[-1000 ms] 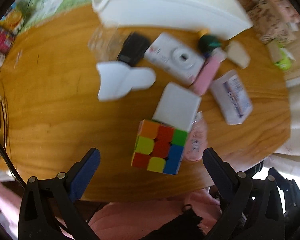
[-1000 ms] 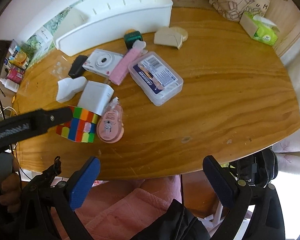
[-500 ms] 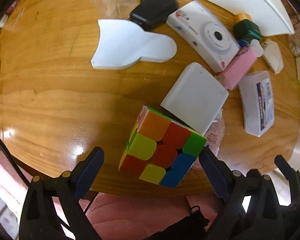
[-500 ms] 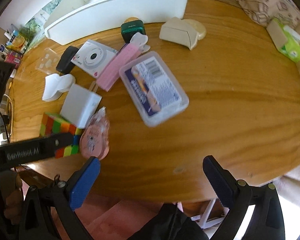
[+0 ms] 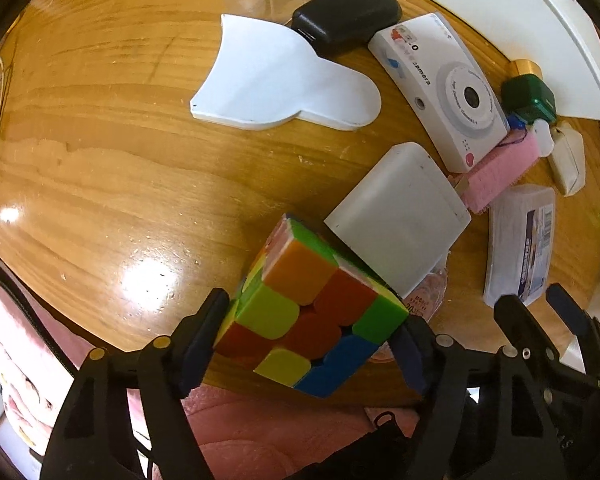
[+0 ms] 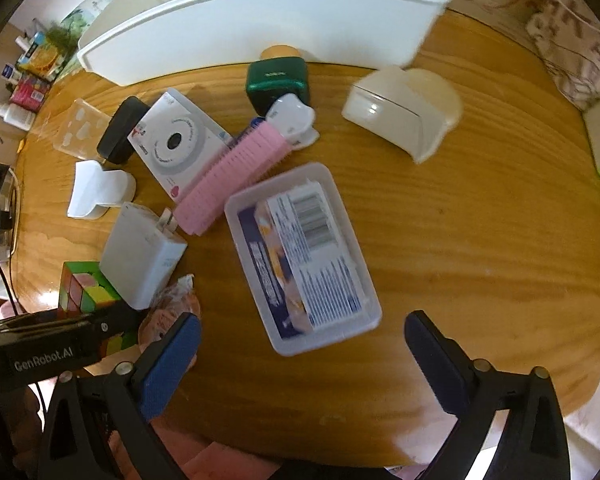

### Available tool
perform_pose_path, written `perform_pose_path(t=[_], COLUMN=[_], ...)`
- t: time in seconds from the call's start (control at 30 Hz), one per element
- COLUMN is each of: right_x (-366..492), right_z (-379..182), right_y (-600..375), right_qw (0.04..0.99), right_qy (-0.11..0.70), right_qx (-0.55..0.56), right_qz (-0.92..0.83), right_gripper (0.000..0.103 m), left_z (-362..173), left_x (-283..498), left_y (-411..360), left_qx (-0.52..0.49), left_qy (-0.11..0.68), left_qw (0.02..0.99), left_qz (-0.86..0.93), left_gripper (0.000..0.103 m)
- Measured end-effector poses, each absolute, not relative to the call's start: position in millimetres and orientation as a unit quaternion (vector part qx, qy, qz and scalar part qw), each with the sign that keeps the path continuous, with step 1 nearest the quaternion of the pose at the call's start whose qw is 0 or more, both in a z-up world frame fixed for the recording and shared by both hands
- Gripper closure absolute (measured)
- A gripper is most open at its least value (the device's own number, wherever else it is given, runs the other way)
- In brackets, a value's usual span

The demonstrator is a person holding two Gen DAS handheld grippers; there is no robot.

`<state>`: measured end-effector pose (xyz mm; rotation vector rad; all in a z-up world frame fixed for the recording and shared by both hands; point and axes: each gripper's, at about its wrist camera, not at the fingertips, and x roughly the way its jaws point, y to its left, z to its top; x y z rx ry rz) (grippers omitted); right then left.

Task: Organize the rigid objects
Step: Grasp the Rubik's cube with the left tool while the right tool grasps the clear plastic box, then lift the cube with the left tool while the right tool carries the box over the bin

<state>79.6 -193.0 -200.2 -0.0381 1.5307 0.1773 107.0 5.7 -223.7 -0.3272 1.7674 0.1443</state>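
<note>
A: How is the light?

B: Bright and warm. A white glare patch sits on the table (image 5: pixel 148 272) just ahead of the left gripper's (image 5: pixel 314 336) left finger, and short soft shadows lie under the objects.

A: Sharpness?

B: Left view crisp. Right view smeared by motion; the plastic box (image 6: pixel 300 256) label is blurred. Both frames bend strongly and darken at the rims.

Bare wooden table (image 6: pixel 480 240) lies open right of the clear plastic box (image 6: pixel 300 256). Left of that box, the pink comb (image 6: pixel 236 172), white camera (image 6: pixel 176 144) and white charger block (image 6: pixel 140 256) crowd together, touching.
</note>
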Motion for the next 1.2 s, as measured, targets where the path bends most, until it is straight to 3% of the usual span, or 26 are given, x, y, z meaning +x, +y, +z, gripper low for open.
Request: perform_pose_path(t=[0.23, 0.43, 0.8, 1.2], right_x=[124, 142, 144, 123], right_z=[-214, -217, -218, -195], right_y=[-189, -194, -197, -198], right_qw=[0.702, 0.695, 0.696, 0.718], right_qy=[0.705, 0.711, 0.709, 0.691], right_qx=[-0.015, -0.022, -0.022, -0.008], right_qz=[0.097, 0.109, 0.116, 0.086], right_gripper=[0.018, 0.039, 0.040, 0.040], left_z=[-212, -210, -206, -161], left_x=[103, 80, 45, 31], left_y=[11, 19, 32, 39], left_qx=[-0.171, -0.192, -0.209, -0.191], left_qy=[0.760, 0.752, 0.735, 0.694], left_qw=[0.621, 0.622, 0.637, 0.692], left_qz=[0.088, 0.103, 0.101, 0.051], left_gripper=[0.026, 0.027, 0.032, 0.035])
